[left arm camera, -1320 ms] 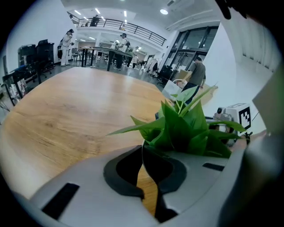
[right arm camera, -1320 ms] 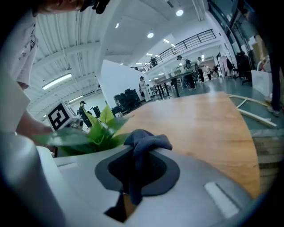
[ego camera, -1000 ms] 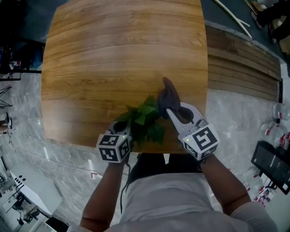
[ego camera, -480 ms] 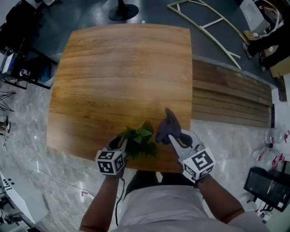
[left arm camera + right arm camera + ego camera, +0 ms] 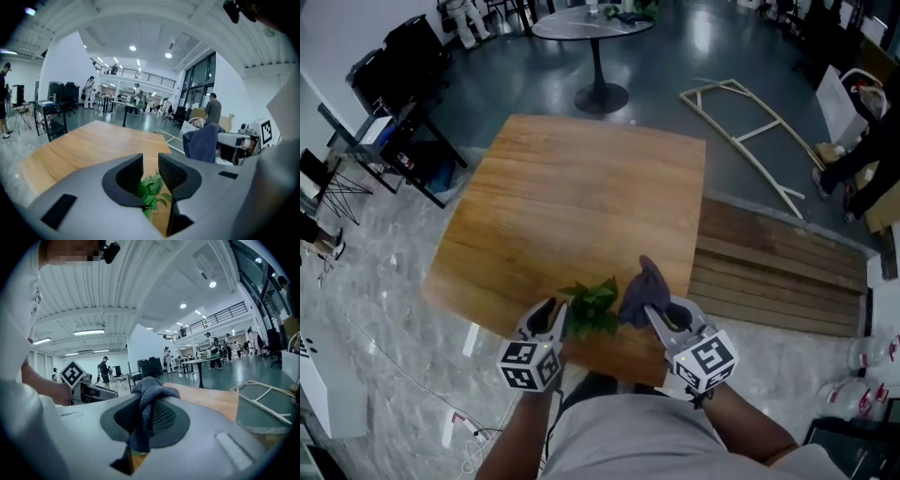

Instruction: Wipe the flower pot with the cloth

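Left gripper (image 5: 549,313) sits lower left of centre in the head view, right by the near edge of the wooden table (image 5: 572,197). Its jaws have just been opening and now stand wide apart with nothing gripped. In the left gripper view all that shows through the gap is green leaves of the plant (image 5: 592,307). The flower pot itself is hidden under those leaves, lower middle of the frame, between the two grippers. Right gripper (image 5: 662,315), just right of the plant, is clamped on the dark cloth (image 5: 641,286) — it bunches up past the jaws and hangs below them too.
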`<action>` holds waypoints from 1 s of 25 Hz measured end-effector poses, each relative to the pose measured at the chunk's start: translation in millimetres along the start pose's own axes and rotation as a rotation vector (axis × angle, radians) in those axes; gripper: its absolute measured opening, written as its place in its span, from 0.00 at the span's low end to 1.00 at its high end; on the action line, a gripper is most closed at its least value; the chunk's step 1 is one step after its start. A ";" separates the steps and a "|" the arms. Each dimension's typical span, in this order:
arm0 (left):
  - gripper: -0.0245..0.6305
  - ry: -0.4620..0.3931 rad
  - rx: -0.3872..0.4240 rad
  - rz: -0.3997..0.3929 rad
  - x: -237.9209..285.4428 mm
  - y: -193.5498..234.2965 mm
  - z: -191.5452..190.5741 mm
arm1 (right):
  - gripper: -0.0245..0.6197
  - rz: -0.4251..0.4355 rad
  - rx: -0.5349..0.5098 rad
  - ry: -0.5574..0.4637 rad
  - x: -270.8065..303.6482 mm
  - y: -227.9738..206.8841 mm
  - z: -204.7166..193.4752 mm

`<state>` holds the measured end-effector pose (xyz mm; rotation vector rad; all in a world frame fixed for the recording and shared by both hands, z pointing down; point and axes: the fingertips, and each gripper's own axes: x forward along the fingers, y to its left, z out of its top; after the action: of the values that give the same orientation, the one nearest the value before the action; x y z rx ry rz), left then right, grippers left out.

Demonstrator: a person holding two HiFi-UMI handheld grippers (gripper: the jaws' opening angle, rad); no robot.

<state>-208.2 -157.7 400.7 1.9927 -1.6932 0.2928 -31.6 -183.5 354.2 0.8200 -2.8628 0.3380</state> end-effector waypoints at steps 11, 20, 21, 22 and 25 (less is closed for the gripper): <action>0.05 -0.350 0.073 0.018 -109.7 -76.1 104.3 | 0.09 0.128 -0.134 -0.173 -41.1 64.1 101.0; 0.04 -0.440 0.114 0.003 -140.4 -106.5 142.6 | 0.09 0.150 -0.143 -0.219 -51.1 78.9 130.4; 0.04 -0.443 0.116 0.002 -142.5 -108.4 143.1 | 0.09 0.150 -0.146 -0.224 -53.0 80.1 132.1; 0.04 -0.445 0.118 0.001 -144.1 -110.1 143.4 | 0.09 0.149 -0.147 -0.228 -54.4 80.7 133.1; 0.04 -0.449 0.120 -0.006 -145.9 -113.9 144.5 | 0.08 0.139 -0.143 -0.230 -56.8 78.7 133.9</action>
<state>-150.1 -94.2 182.2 2.2764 -1.9730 -0.0662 -36.3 -123.9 200.0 0.6756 -3.1211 0.0541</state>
